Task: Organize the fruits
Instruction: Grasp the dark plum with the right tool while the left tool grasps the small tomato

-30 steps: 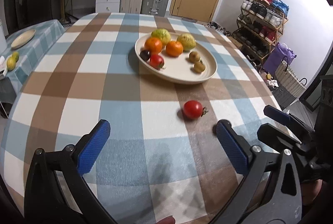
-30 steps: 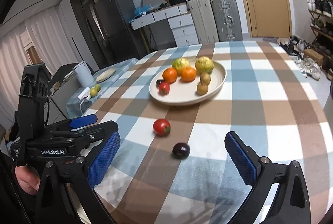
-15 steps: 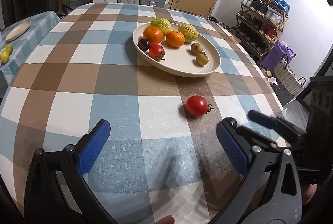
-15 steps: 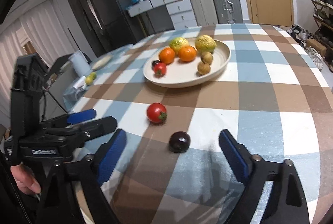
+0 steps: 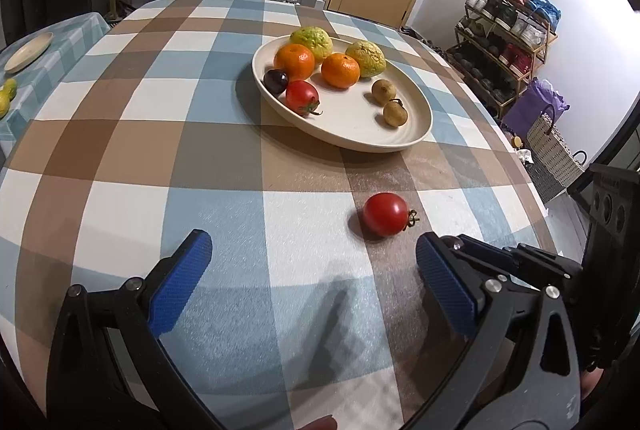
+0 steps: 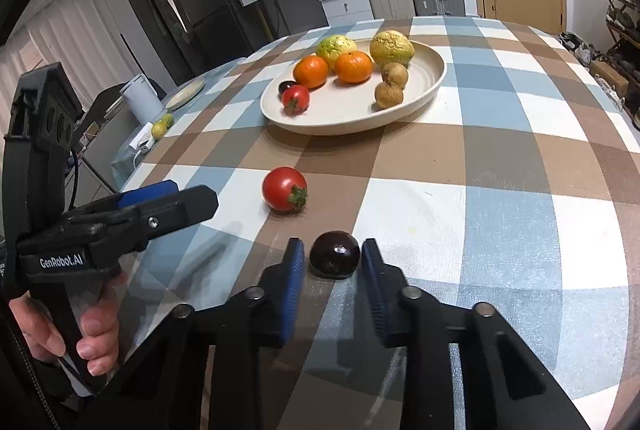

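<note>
A cream plate on the checked tablecloth holds two oranges, two green-yellow fruits, two small brown fruits, a red tomato and a dark plum. A loose red tomato lies on the cloth near the plate. A dark plum lies nearer me. My right gripper has its blue pads on either side of this plum, close to it; small gaps still show. My left gripper is open and empty, low over the cloth, left of the loose tomato.
A side table at the left holds a small plate, yellow-green fruits and a white kettle. Suitcases, drawers and a door stand behind the table. A shoe rack stands at the right.
My right gripper has moved forward and down to the dark plum and its jaws have narrowed around it. My left gripper has moved a little closer to the loose tomato.
</note>
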A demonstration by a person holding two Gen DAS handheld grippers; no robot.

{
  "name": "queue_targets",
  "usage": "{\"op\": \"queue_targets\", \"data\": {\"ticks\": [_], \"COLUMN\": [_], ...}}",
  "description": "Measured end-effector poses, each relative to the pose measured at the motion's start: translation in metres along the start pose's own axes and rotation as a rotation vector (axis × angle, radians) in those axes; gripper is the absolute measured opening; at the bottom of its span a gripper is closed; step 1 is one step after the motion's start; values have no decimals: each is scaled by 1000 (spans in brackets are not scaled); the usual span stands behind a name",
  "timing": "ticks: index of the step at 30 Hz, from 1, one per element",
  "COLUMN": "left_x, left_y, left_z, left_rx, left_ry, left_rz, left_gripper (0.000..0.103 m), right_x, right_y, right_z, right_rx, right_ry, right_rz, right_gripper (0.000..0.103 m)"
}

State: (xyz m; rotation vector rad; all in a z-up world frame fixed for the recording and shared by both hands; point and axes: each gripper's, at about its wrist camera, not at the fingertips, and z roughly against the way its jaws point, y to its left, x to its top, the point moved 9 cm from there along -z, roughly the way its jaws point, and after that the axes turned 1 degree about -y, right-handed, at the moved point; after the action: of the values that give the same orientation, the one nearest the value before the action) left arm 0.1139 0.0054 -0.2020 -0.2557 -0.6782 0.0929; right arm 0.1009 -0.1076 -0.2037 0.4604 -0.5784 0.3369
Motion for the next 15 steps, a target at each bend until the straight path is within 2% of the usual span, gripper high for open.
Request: {"op": "queue_targets", "data": {"ticks": [4, 8, 15], "left_x": [3, 8, 21], "left_y": [-5, -12, -34], "left_z": [-7, -18, -33], "left_rx": [-14, -29, -47], "left_ry": [17, 33, 45], "left_rz": [-9, -15, -45], "left_gripper": [102, 102, 101], "right_x": [4, 11, 28], "right_y": [-3, -8, -30], "right_z": [3, 11, 23], "right_rx": [21, -8, -23], "right_ry": [-17, -50, -101], "right_rz": [-7, 21, -8], "right_gripper": [26, 26, 26]}}
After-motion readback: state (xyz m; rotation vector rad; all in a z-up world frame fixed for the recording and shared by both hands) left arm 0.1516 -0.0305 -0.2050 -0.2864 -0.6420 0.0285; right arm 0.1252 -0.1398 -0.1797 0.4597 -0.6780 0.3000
